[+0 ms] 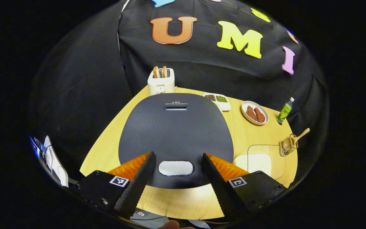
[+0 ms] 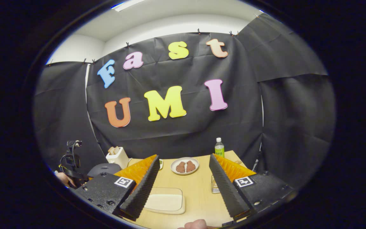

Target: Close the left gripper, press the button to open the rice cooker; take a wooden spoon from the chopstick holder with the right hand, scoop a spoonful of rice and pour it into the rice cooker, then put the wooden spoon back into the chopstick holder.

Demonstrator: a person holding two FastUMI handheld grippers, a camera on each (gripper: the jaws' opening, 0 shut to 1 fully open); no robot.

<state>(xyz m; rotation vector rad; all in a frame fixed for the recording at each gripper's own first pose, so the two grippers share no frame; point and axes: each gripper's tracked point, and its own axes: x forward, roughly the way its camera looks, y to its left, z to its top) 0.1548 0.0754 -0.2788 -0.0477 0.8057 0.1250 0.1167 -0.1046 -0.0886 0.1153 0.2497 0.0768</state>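
From above the table (image 1: 106,152), I hold the left gripper (image 1: 176,171) over the rice cooker (image 1: 175,133), its jaws spread wide to either side of the pale oval button (image 1: 175,168) at the lid's near edge. The lid is down, so I judge the opening step not yet begun: the jaws must first come together, then the closed tip must press straight down on that button. The cooker sits at the middle of the table toward its left side, with a toaster (image 1: 161,82) behind it at the far edge. The wooden spoon (image 1: 299,136) stands in the wire chopstick holder (image 1: 287,147) at the right edge, just beyond the clear container of rice (image 1: 259,163) near the front right corner. My right gripper (image 2: 183,184) hangs wide and empty over the near edge, looking across the rice container (image 2: 167,200) toward a plate (image 2: 185,166) and a green bottle (image 2: 219,148) at the far edge. Its turn comes after the lid lifts, and it will need to swing right to reach the spoon's handle.
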